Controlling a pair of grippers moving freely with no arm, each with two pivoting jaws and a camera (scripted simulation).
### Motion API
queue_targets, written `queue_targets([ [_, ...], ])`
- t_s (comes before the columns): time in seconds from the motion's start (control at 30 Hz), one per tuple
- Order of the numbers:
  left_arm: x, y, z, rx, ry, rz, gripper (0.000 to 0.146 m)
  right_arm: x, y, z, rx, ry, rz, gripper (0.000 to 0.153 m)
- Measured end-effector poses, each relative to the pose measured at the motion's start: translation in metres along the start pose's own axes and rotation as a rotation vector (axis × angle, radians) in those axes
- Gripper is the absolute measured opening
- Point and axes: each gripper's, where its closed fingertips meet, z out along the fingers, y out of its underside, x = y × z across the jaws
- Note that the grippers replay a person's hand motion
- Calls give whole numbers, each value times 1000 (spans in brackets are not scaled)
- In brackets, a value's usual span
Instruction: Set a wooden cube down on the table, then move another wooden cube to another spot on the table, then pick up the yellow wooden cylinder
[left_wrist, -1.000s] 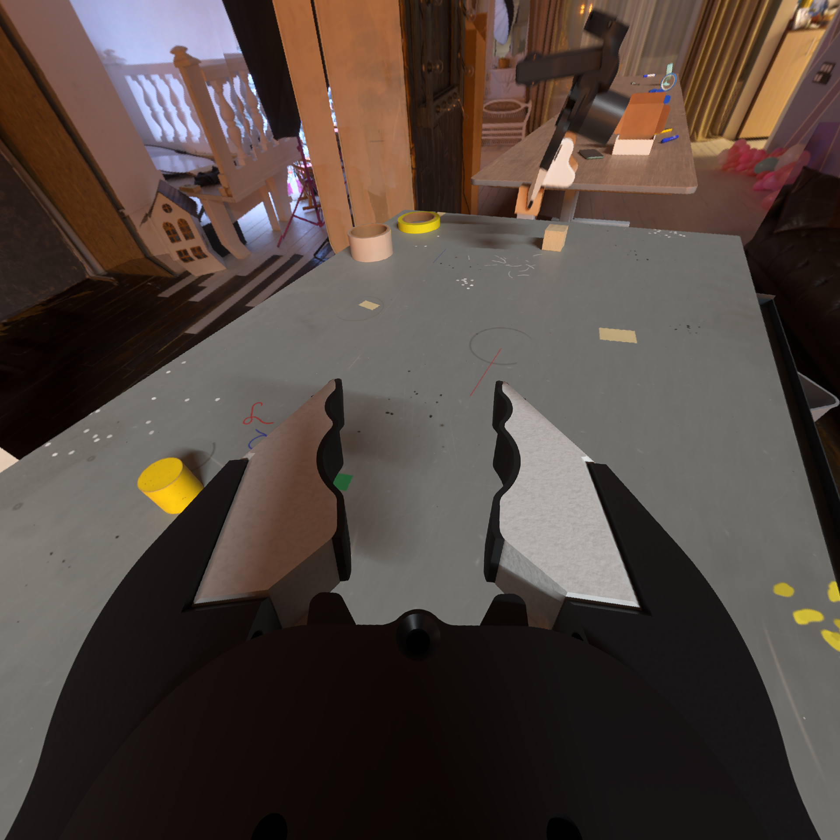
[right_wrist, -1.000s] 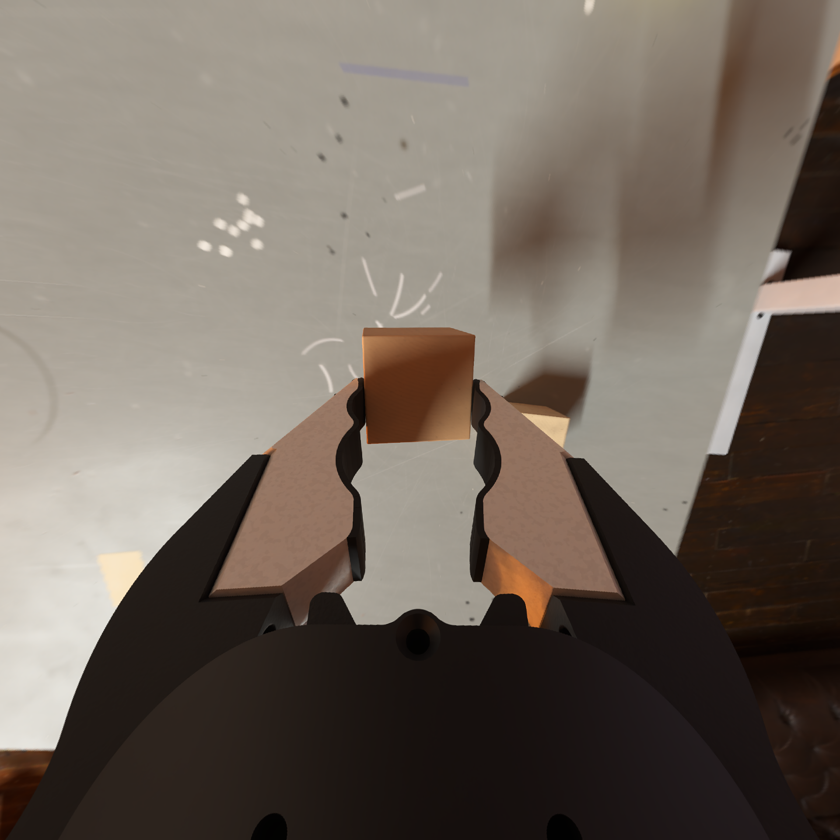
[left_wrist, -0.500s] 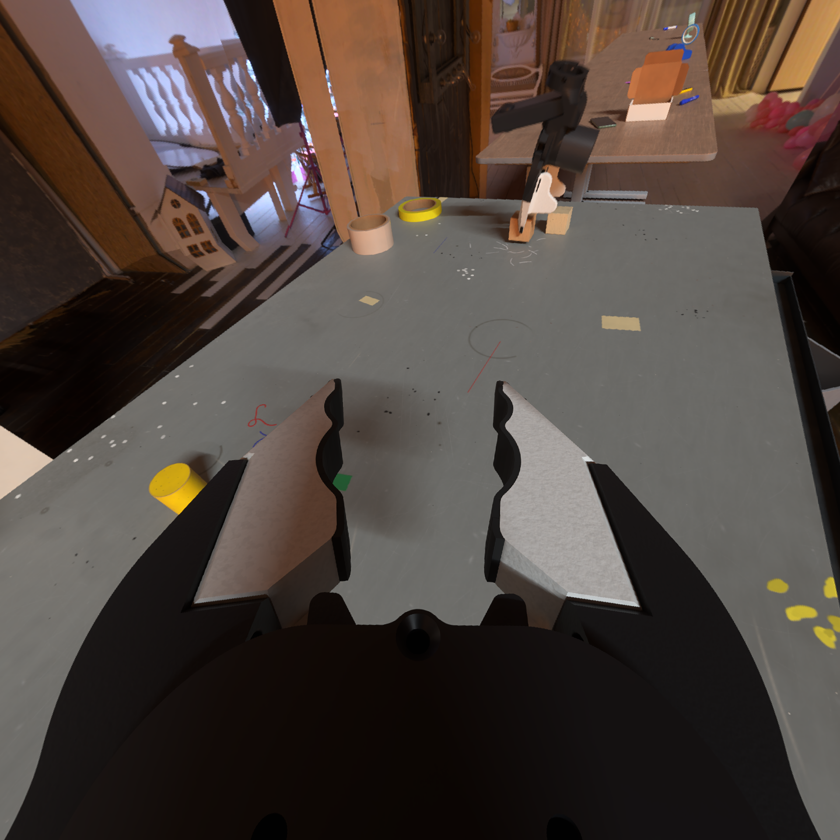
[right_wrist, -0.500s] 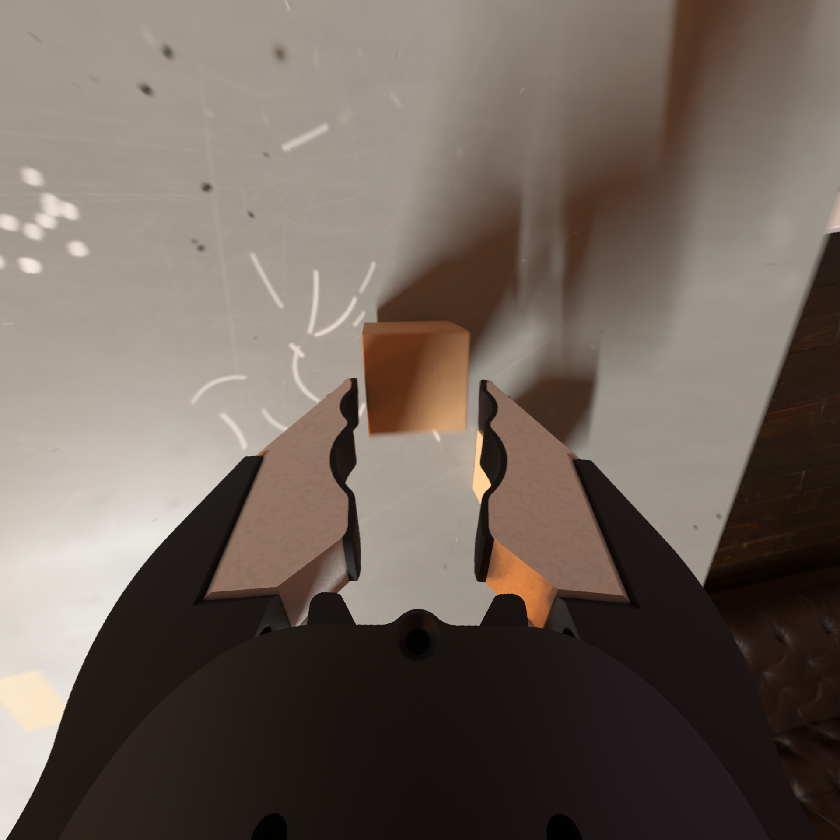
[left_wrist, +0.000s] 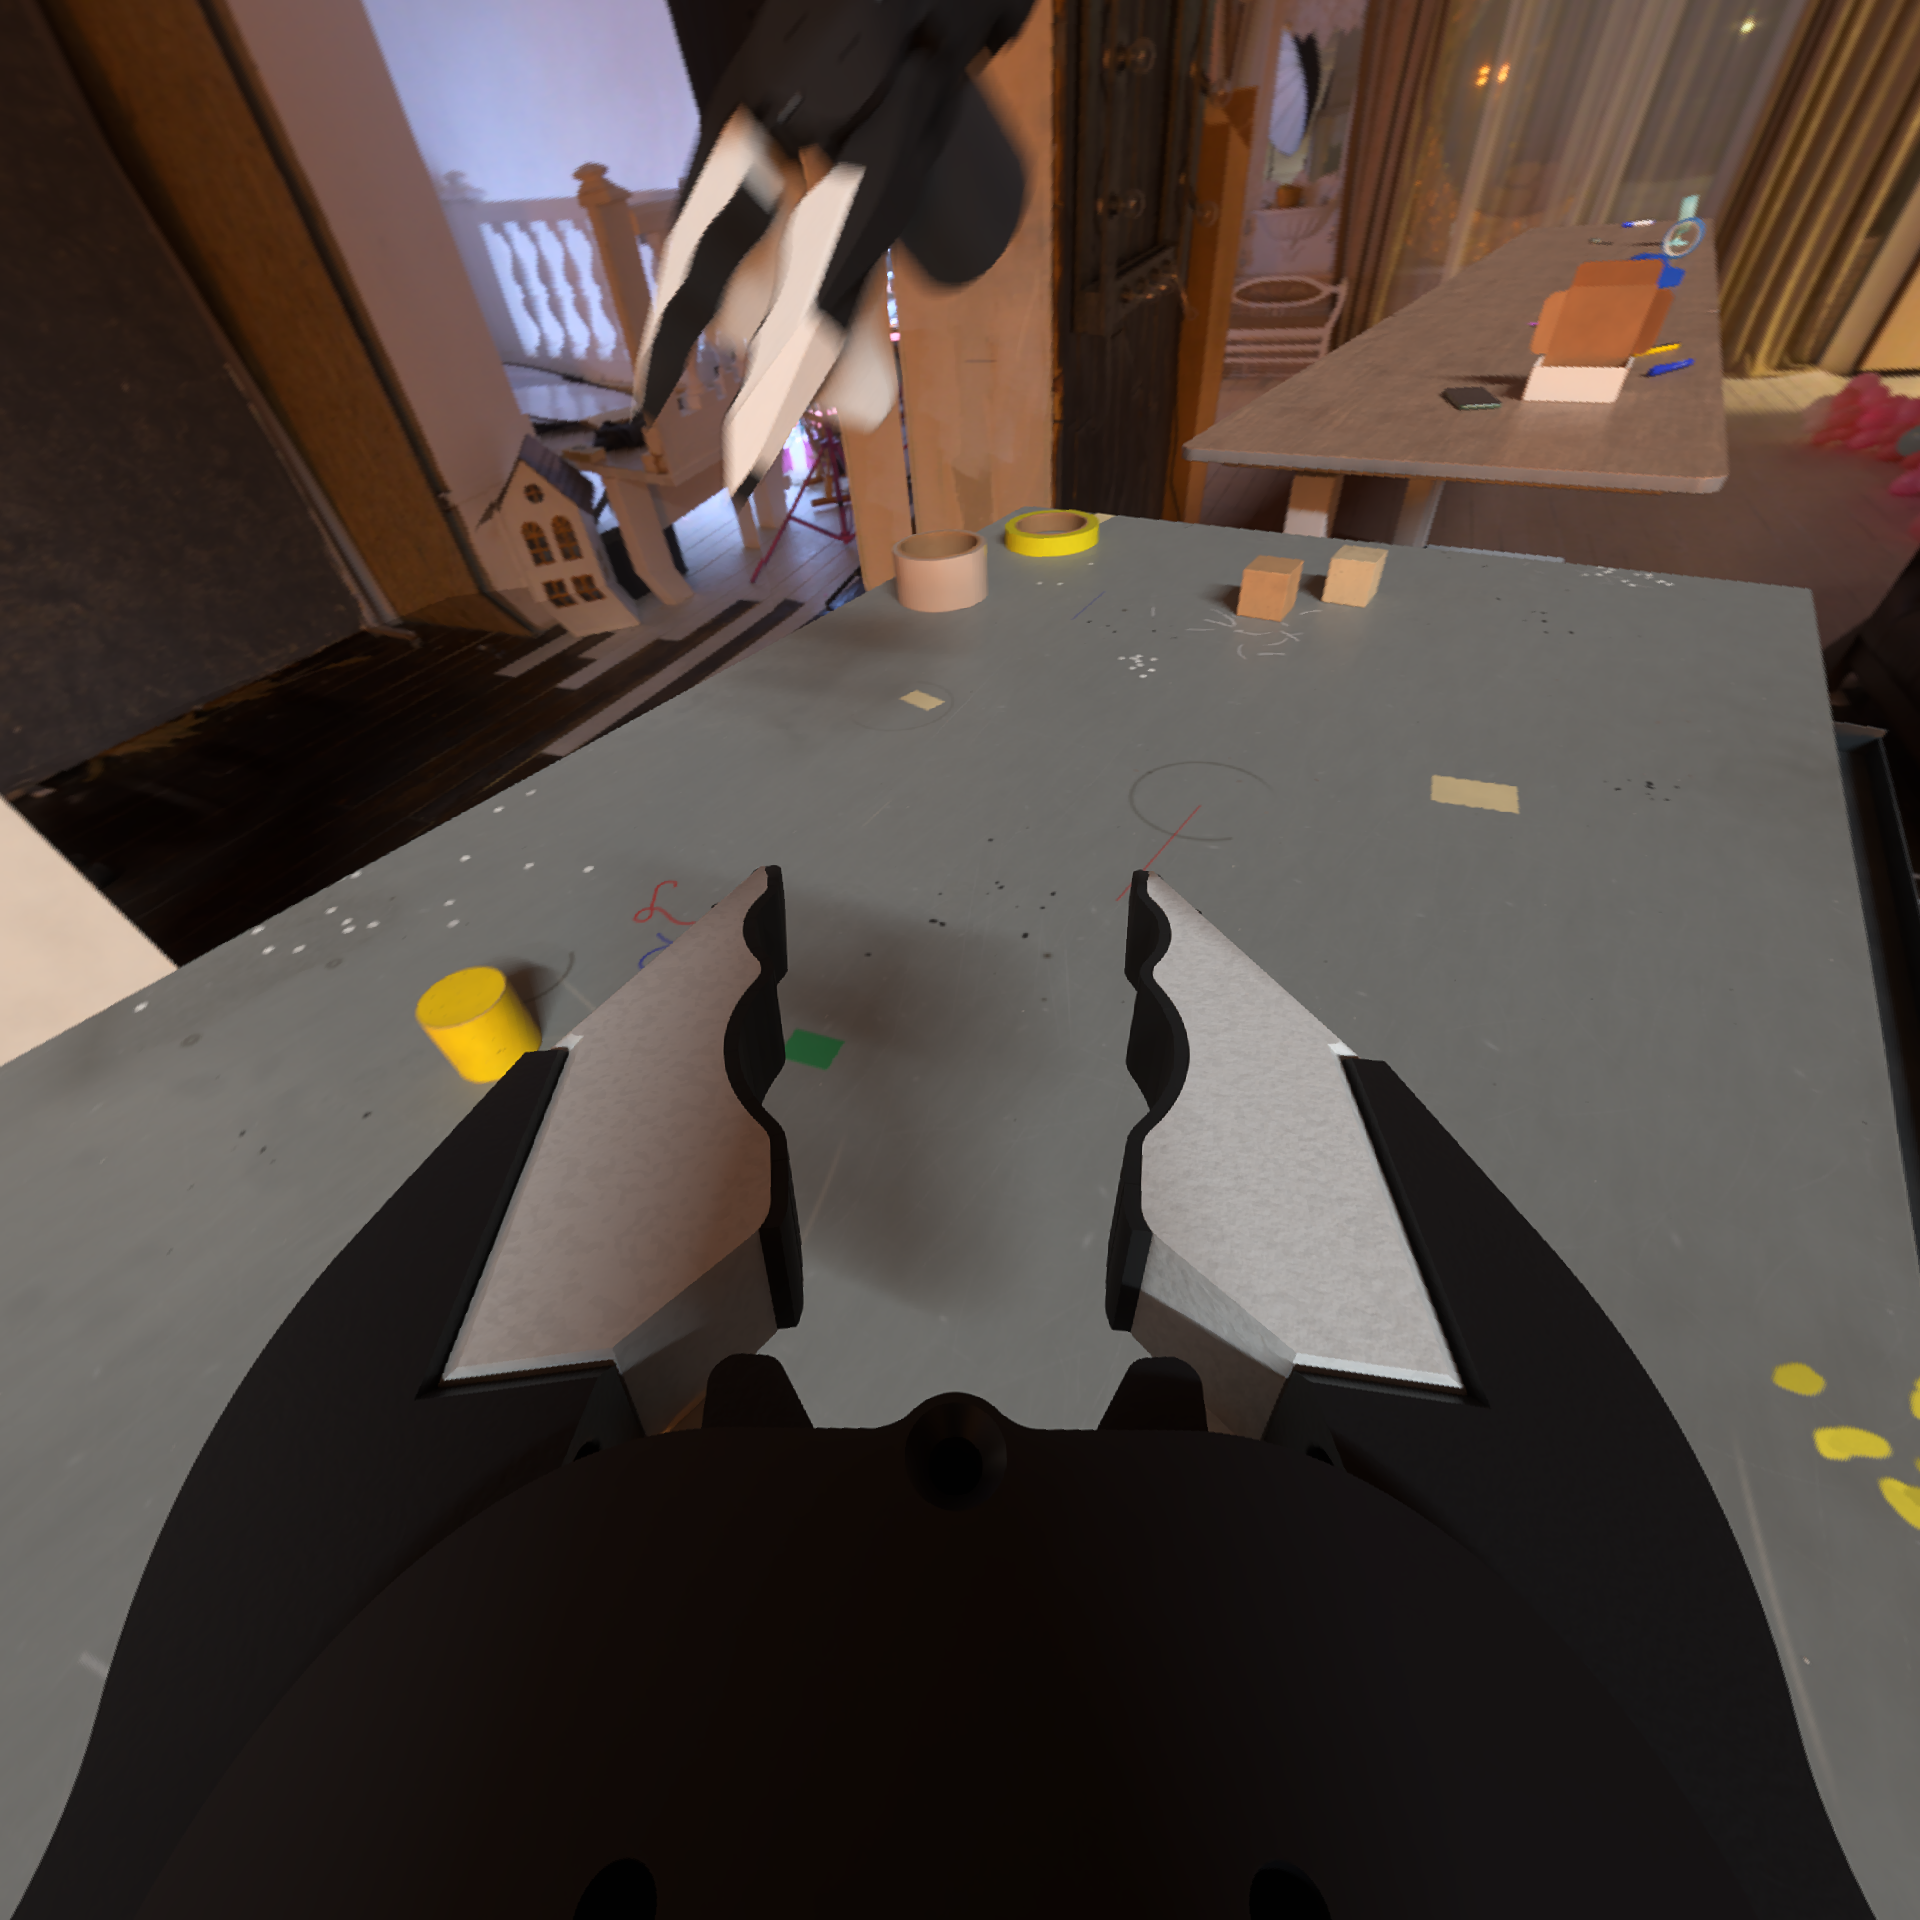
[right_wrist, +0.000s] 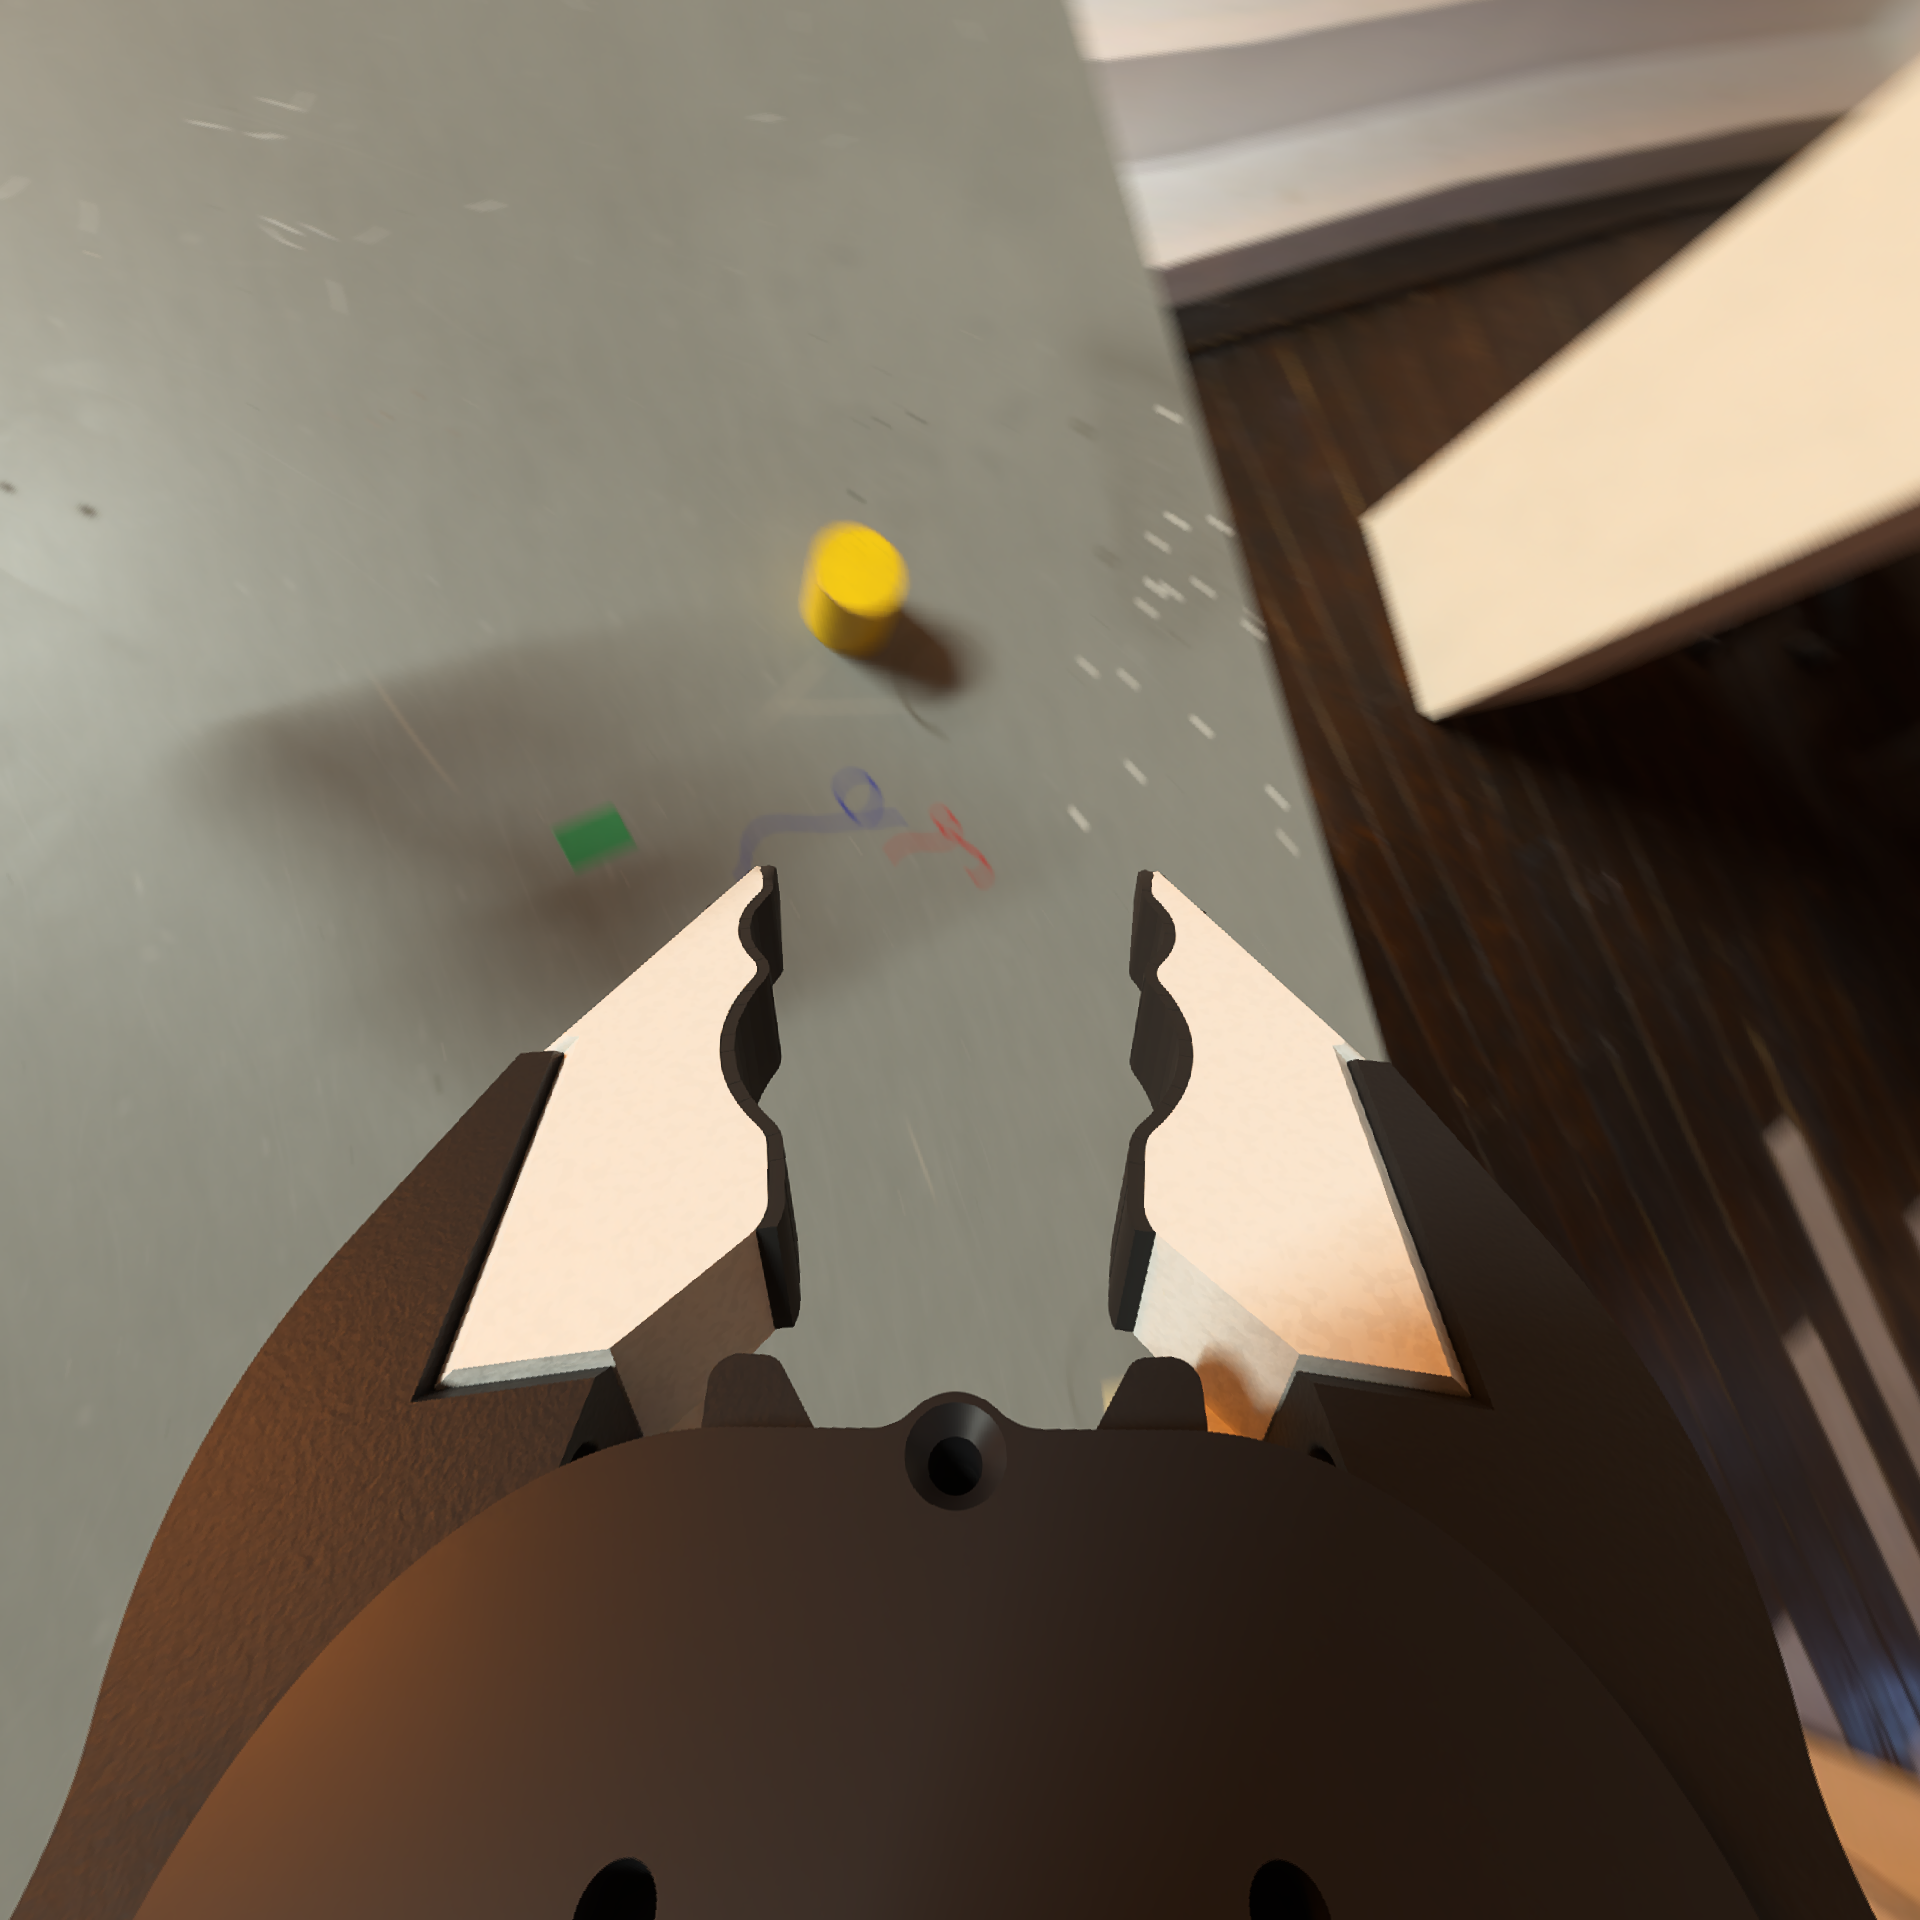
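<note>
While the yellow wooden cylinder stands upright near the grey table edge, both wooden cubes sit side by side at the far end. Right gripper: jaws apart, empty, above the table. Left gripper: likewise spread, empty. Scribbles on the tabletop are illegible; green square sticker nearby. Tape rolls stand at the far edge, dark wood floor beyond.

Yellow cylinder, tan cubes, yellow and beige tape rolls, speckled grey table.

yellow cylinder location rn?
The yellow cylinder stands upright on the grey table near its left edge in the left wrist view, just left of the left gripper, untouched.
</note>
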Motion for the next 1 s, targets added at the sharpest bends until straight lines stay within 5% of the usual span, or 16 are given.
queue_targets([
  [0.13, -6, 3, -15, 4, -39, -26, 66, -35, -31, 143, -114, -147, -114, 68],
  [0.23, -9, 7, -24, 2, -65, -37, 66, -47, -27, 212, -216, -161, -177, 64],
  [0.4, -12, 16, -35, -3, -90, -68, 65, -53, -8, 262, -353, -176, -200, 64],
  [0.57, -12, 16, -31, 7, -75, -74, 65, -55, -4, 268, -318, -251, -113, 48],
  [0.7, -9, 14, -27, 16, -42, -53, 65, -48, -18, 206, -213, -208, -72, 48],
  [0.83, -8, 16, -27, 29, 4, -52, 65, -15, -5, 37, -35, 8, 88, 48],
  [0.9, -9, 17, -25, 34, 24, -51, 65, 13, 51, -58, -67, 217, 208, 48],
  [1.0, -9, 16, -19, 40, 56, -50, 64, 41, 192, -181, -222, 506, 567, 48],
])
